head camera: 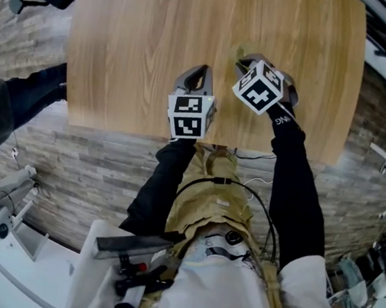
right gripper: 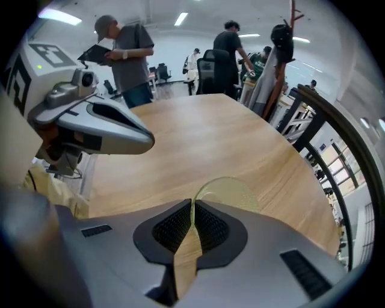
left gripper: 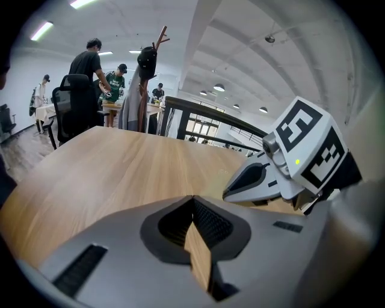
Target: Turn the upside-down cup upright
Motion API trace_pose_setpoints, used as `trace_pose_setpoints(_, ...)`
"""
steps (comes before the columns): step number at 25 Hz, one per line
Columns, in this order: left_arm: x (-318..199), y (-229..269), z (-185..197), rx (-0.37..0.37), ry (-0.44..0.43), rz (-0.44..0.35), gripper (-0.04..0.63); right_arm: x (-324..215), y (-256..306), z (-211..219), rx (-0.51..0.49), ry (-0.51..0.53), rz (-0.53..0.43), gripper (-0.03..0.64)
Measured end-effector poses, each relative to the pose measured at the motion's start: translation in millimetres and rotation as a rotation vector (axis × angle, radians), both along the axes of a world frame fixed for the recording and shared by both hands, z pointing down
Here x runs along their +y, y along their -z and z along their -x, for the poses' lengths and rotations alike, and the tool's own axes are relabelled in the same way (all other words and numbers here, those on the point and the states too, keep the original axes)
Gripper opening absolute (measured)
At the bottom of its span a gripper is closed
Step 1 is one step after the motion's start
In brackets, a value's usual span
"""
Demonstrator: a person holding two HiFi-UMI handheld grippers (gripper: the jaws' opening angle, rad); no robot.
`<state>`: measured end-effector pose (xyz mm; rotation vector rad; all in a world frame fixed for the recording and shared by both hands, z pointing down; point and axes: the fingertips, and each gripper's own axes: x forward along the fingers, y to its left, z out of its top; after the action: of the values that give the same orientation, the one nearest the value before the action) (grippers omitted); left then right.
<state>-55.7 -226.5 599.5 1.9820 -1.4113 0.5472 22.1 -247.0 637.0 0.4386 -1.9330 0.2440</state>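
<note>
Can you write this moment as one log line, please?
right claw: shut on the cup rim | left claw: shut, empty | cup: yellowish, see-through

Seemingly an open-plan office: swivel chair [left gripper: 71, 103], coat stand [left gripper: 147, 69], ceiling strip lights [left gripper: 46, 30], people [left gripper: 89, 61] at desks [left gripper: 120, 107].

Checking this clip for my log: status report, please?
Left gripper shut, empty. Right gripper shut on the cup wall. Cup tilt unclear. Nothing seen in the way.

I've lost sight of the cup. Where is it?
In the right gripper view, the cup is pinched by its rim in the jaws of the right gripper, over the wooden table, with the left gripper to its left.
</note>
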Motion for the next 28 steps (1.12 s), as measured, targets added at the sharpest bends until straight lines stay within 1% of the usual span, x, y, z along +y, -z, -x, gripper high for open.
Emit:
trace_pose_setpoints(2,1.8,-0.2,1.7,-0.002,0.003,0.001,0.002,3.5,-2.1,3.9,0.040,0.061,0.011,0.035)
trace_pose_setpoints(4,4.1,-1.0,3.9,-0.004,0.004,0.003,0.002,7.4,-4.7,6.9,0.063,0.101,0.026,0.035)
trace_pose_setpoints(10,9.0,-6.1,11.5,-0.012,0.002,0.030,0.002,13.3,-10.0,12.2,0.100,0.174,0.040,0.035)
trace_pose_setpoints(13,11.0,-10.1,12.3,-0.022,-0.007,0.064,0.002,13.2,-12.1,12.6,0.122,0.213,0.021,0.035)
trace_pose_setpoints(21,12.6,-18.2,15.2,-0.029,-0.021,0.149,0.002,11.1,-17.1,15.5,0.208,0.372,-0.044,0.037)
trace_pose_setpoints(28,10.9,-17.3,13.5,-0.032,-0.033,0.166,0.002,8.1,-19.0,13.6,0.238,0.451,-0.055,0.038)
